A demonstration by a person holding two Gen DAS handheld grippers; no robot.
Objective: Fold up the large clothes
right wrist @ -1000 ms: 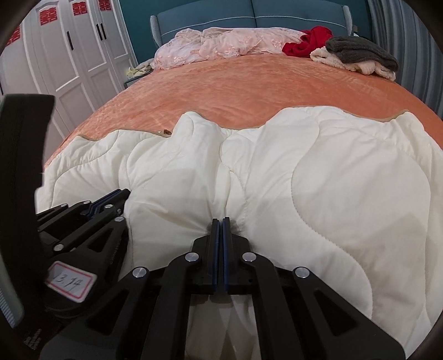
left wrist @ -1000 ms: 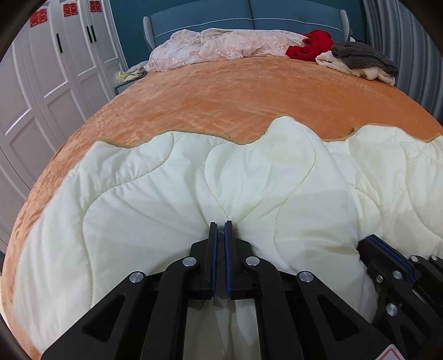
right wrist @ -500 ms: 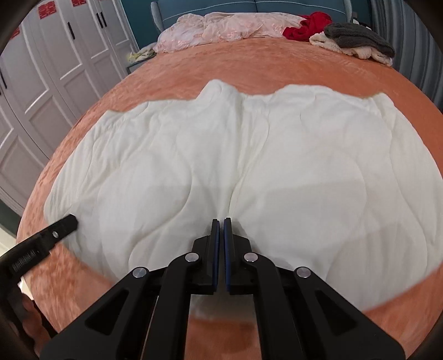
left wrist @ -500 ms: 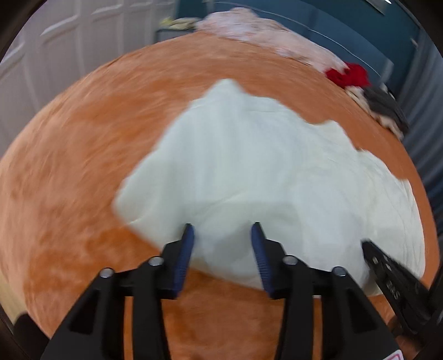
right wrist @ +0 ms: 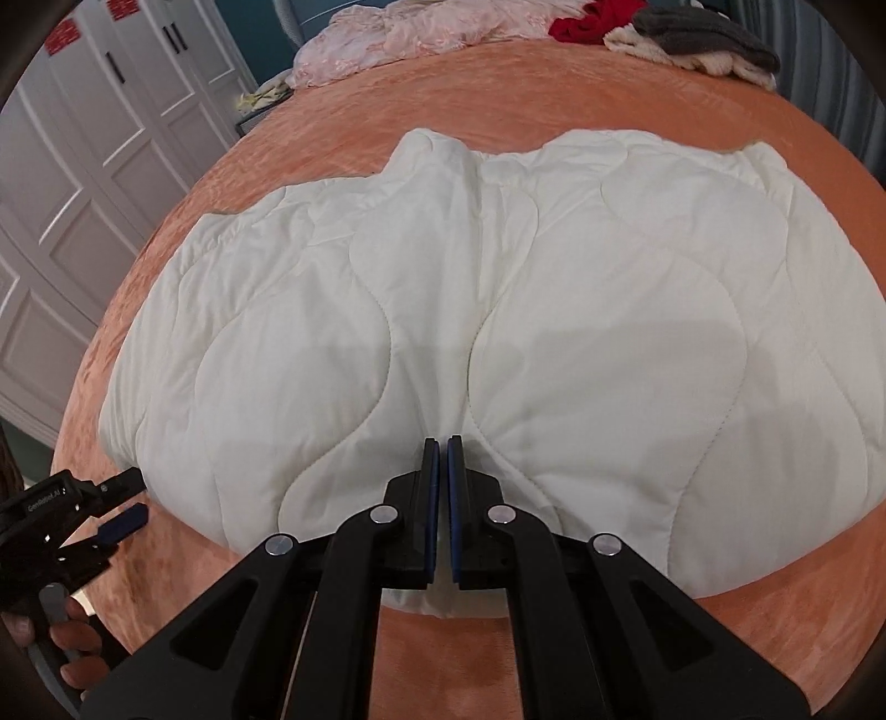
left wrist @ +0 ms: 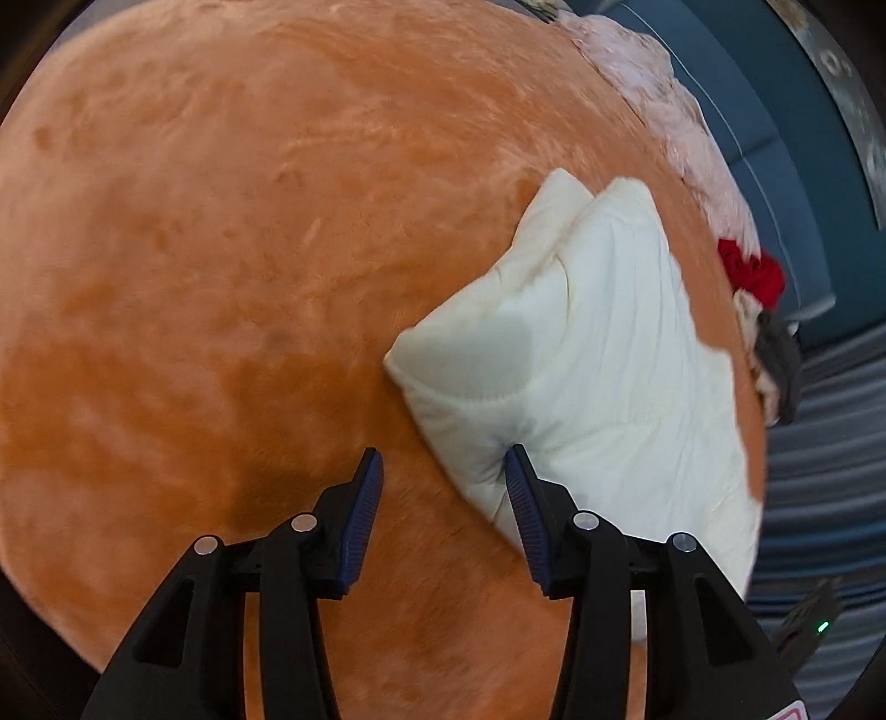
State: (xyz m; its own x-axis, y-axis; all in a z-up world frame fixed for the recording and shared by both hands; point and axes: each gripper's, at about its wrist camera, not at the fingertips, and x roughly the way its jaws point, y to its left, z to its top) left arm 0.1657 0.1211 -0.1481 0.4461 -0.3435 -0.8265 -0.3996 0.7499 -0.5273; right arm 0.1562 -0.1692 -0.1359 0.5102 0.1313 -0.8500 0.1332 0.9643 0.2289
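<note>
Bedroom scene: orange plush bed cover point(right wrist: 554, 94) fills both views, white wardrobe doors point(right wrist: 83, 183) at upper left of the right wrist view, a pile of other clothes along the headboard at the top: pink garment point(right wrist: 421, 39), red item point(right wrist: 598, 19), grey and cream knits point(right wrist: 703, 41).

White quilted garment point(right wrist: 443, 310) lies spread flat across the middle of the bed, already doubled over, with its near edge toward the bottom of the frame. Looks laid out wide so the next fold can go sideways.

Right claw point(right wrist: 443, 448) has its pads pressed together at the near-edge centre of the garment. Fabric is probably pinched there, likely to anchor the edge while the other side gets reworked, but the cloth between the pads cannot be made out clearly.

Left claw point(left wrist: 440, 465) stands at medium width, jaws just opened, nothing between them. Its right finger point(left wrist: 518, 493) touches the garment's left corner point(left wrist: 476, 443); the left finger sits over bare bed cover. In the right wrist view it shows at lower left point(right wrist: 124, 498), beside that corner, held by the person's hand point(right wrist: 66, 648). Judged: released and repositioning to take the left end for a crosswise fold.

Fold partway done; the corner grab is not yet made.
</note>
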